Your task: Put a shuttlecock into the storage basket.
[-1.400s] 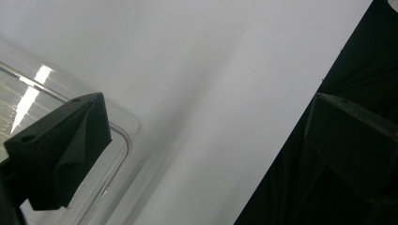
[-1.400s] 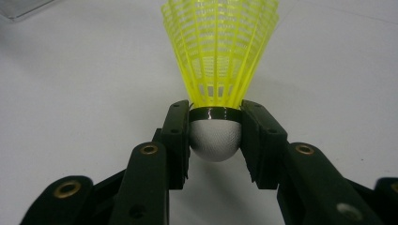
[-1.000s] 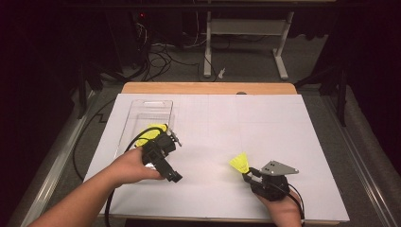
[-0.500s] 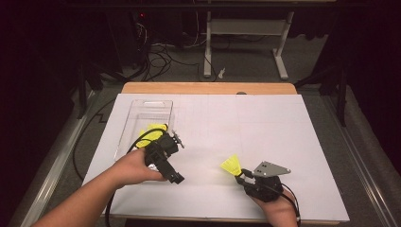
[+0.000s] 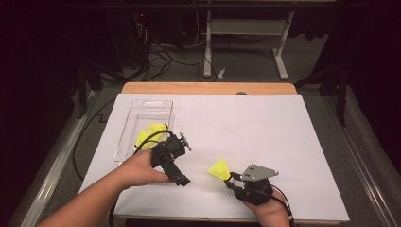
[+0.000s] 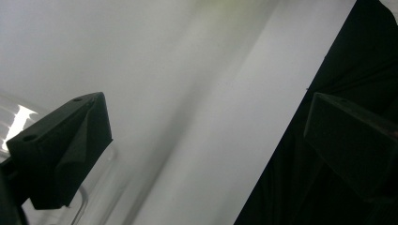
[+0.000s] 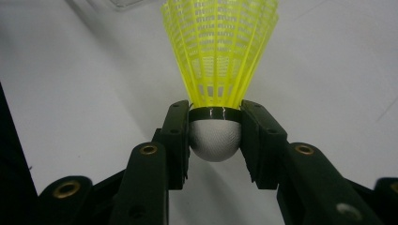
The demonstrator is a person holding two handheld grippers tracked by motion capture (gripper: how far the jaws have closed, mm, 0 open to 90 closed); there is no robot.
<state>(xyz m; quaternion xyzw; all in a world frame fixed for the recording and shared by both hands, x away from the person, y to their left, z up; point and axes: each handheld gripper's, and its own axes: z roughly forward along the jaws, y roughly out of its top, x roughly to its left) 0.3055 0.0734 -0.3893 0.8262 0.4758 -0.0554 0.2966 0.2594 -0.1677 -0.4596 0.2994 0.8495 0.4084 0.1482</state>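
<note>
right gripper (image 5: 230, 178) moved left, clamping shuttlecock (image 7: 218, 70) | white cork: right gripper view | left gripper (image 6: 202, 154) wide

Three cameras: one fixed overhead, one riding on each gripper.

The high view looks forward and down over the whole white table (image 5: 265, 137). The left gripper view sits close above that surface, tilted, taking in its edge. The right gripper view looks closely along its jaws at the yellow shuttlecock (image 7: 218, 70), which the high view shares (image 5: 220, 169).
</note>
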